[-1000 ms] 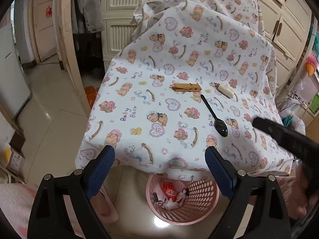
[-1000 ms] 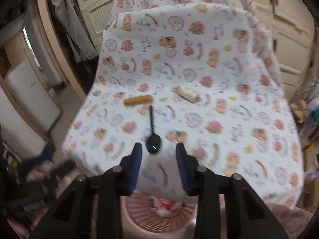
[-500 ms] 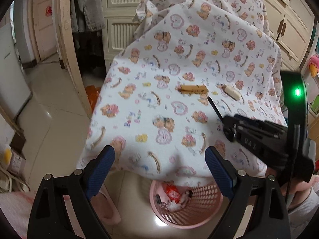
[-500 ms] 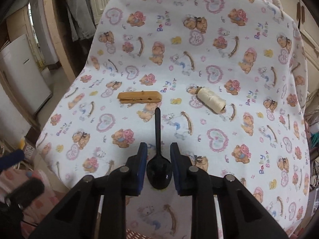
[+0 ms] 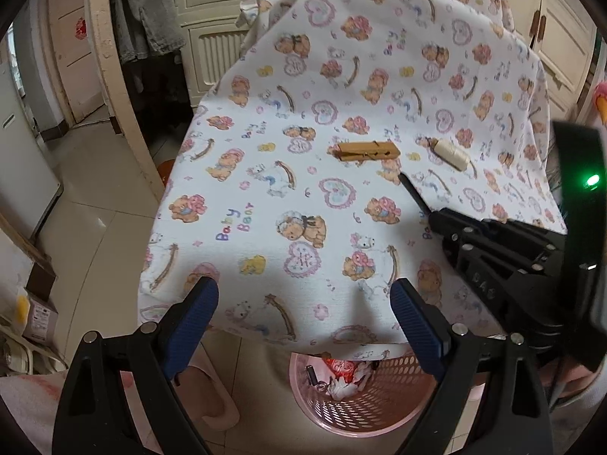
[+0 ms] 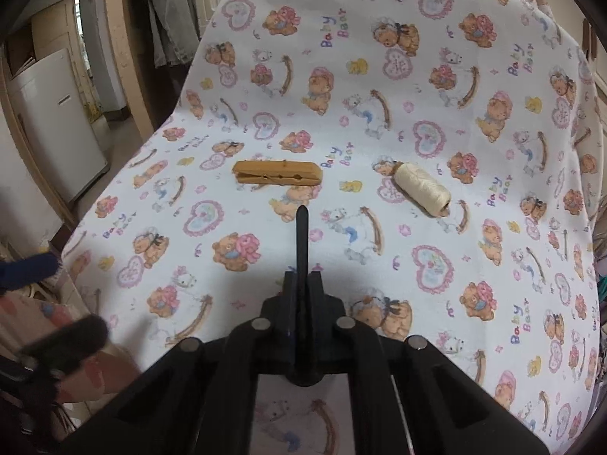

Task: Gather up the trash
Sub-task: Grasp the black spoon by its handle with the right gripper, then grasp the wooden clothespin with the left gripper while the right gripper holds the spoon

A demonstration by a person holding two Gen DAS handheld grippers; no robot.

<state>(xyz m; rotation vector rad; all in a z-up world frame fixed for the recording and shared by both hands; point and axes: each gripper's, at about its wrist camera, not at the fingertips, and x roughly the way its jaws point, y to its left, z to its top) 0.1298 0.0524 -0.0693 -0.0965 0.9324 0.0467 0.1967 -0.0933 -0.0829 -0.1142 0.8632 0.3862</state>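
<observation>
A black plastic spoon (image 6: 302,242) lies on the bear-print cloth; my right gripper (image 6: 302,280) is shut on it, with the handle sticking out ahead and the bowl hidden between the fingers. From the left wrist view the right gripper (image 5: 440,220) shows at the right, with the spoon handle (image 5: 413,193) poking out. A wooden clothespin (image 6: 277,174) (image 5: 368,150) and a cream spool of thread (image 6: 422,189) (image 5: 450,152) lie beyond it. My left gripper (image 5: 303,326) is open and empty, held at the table's near edge above a pink basket (image 5: 364,409).
The pink basket on the floor holds several scraps. A cream door frame (image 5: 114,76) and hanging clothes (image 5: 148,11) stand at the left. Cream cabinets (image 5: 561,38) are at the back right. A white fridge (image 6: 53,121) stands at the far left.
My right gripper moved down and forward over the spoon and closed on it. The left gripper shifted slightly closer to the table.
</observation>
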